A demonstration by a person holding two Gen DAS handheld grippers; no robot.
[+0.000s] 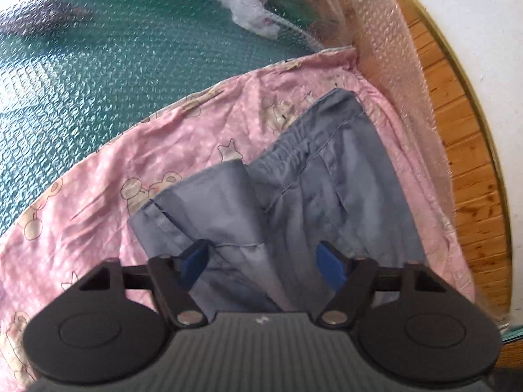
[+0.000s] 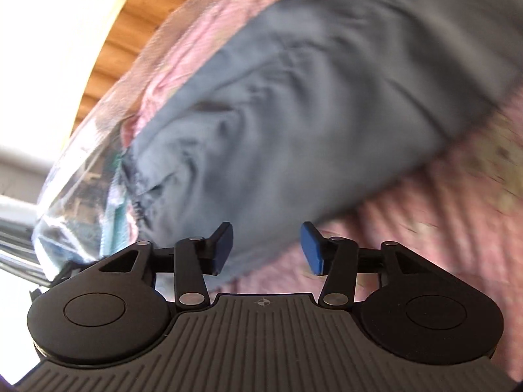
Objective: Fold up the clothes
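Observation:
Grey-blue shorts [image 1: 313, 176] with an elastic waistband lie partly folded on a pink sheet printed with bears [image 1: 130, 163]. A flap of one leg is doubled over toward the waistband. My left gripper [image 1: 261, 263] hovers over the near part of the shorts, its blue pads [image 1: 193, 261] spread apart and not pressing the cloth. In the right wrist view, which is blurred, the shorts [image 2: 294, 98] fill the middle on the pink sheet [image 2: 425, 212]. My right gripper [image 2: 268, 250] is open over the shorts' near edge, nothing pinched.
Beyond the pink sheet is a green surface under bubble wrap [image 1: 98, 65], with a crumpled clear plastic bag [image 1: 251, 16] at the back. Bubble wrap hangs over the bed's right edge [image 1: 392, 65]. Wooden floor [image 1: 457, 130] and a white wall lie past it.

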